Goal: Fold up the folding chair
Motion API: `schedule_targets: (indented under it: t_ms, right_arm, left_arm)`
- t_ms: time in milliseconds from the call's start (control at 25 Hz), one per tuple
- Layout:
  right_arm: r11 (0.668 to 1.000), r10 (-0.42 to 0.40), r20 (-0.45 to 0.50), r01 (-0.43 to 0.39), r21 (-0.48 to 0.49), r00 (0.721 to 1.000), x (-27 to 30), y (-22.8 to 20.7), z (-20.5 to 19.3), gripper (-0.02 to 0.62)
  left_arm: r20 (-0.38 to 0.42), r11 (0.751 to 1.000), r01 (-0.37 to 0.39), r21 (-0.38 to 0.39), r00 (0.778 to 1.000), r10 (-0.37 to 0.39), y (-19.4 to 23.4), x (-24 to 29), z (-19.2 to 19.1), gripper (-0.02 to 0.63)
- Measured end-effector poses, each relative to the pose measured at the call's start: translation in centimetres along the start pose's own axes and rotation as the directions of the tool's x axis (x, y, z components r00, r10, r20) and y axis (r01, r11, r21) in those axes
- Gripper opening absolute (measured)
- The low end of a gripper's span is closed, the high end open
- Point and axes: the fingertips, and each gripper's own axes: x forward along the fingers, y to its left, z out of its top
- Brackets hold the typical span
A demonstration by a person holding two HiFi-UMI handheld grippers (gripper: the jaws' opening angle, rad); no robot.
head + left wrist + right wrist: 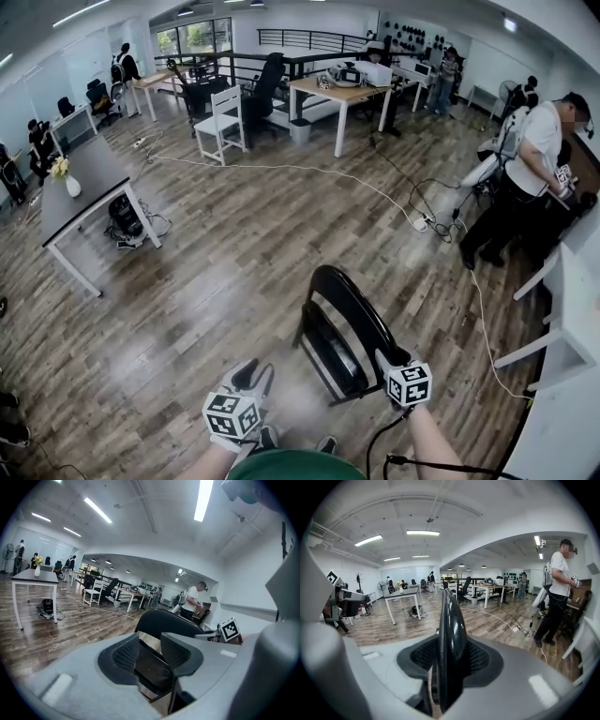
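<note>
Right claw (449, 656) clamped on the upright back of the folding chair (342, 328), standing on the floor (187, 281). Left claw (251, 377) apart, empty, near the seat (151, 670): lies just ahead and rightward, front edge toward the jaws.

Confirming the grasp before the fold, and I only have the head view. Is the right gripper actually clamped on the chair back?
Observer: Yes. The right gripper view shows the right gripper with its jaws closed on the black backrest, which stands edge-on between them.
Operator: Left one on the seat?
Observer: No. In the left gripper view the left gripper has its jaws apart and gripping nothing. The seat only shows through the gap, farther off.
</note>
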Motion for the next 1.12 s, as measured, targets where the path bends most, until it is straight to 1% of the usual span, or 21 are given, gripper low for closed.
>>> schedule_targets:
  t_ms: [280, 600, 1120]
  right_arm:
    - [1.000, -0.007, -0.002, 0.007, -0.004, 1.000, -0.2, 0.5, -0.1, 0.150]
    - [1.000, -0.006, -0.002, 0.006, -0.005, 1.000, -0.3, 0.0, -0.5, 0.150]
    - [1.000, 0.001, -0.003, -0.001, -0.006, 1.000, 0.5, 0.2, -0.2, 0.149]
  left_arm:
    - [-0.003, 1.000, -0.009, -0.010, 1.000, 0.009, 0.1, -1.0, -0.7, 0.150]
    - [-0.007, 0.999, -0.027, -0.023, 1.000, 0.027, -0.1, -1.8, -1.7, 0.146]
    - [-0.008, 0.999, -0.040, -0.021, 0.999, 0.040, -0.1, -2.2, -1.9, 0.144]
